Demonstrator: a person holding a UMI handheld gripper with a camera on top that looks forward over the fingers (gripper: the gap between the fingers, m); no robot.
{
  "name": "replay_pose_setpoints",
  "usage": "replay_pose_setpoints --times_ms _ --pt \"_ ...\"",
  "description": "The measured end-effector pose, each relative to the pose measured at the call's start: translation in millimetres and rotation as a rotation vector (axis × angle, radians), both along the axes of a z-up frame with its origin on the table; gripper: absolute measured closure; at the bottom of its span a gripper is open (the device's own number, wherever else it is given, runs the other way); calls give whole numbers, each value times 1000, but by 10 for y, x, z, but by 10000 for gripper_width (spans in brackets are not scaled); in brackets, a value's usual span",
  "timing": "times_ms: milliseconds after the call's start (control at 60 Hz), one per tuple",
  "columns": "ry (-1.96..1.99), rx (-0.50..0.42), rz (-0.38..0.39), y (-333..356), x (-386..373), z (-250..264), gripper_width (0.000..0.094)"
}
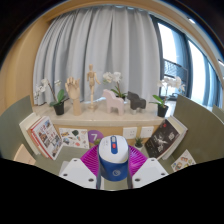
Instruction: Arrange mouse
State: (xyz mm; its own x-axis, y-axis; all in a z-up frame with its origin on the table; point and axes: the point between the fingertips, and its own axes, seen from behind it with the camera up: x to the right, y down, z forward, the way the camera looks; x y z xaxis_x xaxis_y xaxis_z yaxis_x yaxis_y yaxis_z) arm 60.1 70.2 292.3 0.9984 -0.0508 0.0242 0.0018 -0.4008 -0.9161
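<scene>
Gripper view: the mouse (pixel 112 156) sits pinched between the gripper (pixel 112 172) fingers, above the table (pixel 130 138).

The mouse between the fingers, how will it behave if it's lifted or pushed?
The mouse looks like a rigid, domed shell, so probably stiff and light. Its smooth rounded sides may slip between the hand-held gripper pads. Pushed, it would likely slide, not roll.

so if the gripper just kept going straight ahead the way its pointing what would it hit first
The mouse: it already sits between the gripper fingers. Beyond it, probably the small purple card, though depth is hard to judge.
</scene>
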Motion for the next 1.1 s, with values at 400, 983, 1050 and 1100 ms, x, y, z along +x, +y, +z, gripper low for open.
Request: replay_pose_setpoints --times_ms 400,983,1050,1100 --pt "59 -300 56 738 -1453 -2158 586" --pt "32 -330 -8 383 -1398 -2392 152" --pt "30 -295 -6 263 -1365 -2033 153" --pt "28 -272 3 137 -1356 -1764 153"
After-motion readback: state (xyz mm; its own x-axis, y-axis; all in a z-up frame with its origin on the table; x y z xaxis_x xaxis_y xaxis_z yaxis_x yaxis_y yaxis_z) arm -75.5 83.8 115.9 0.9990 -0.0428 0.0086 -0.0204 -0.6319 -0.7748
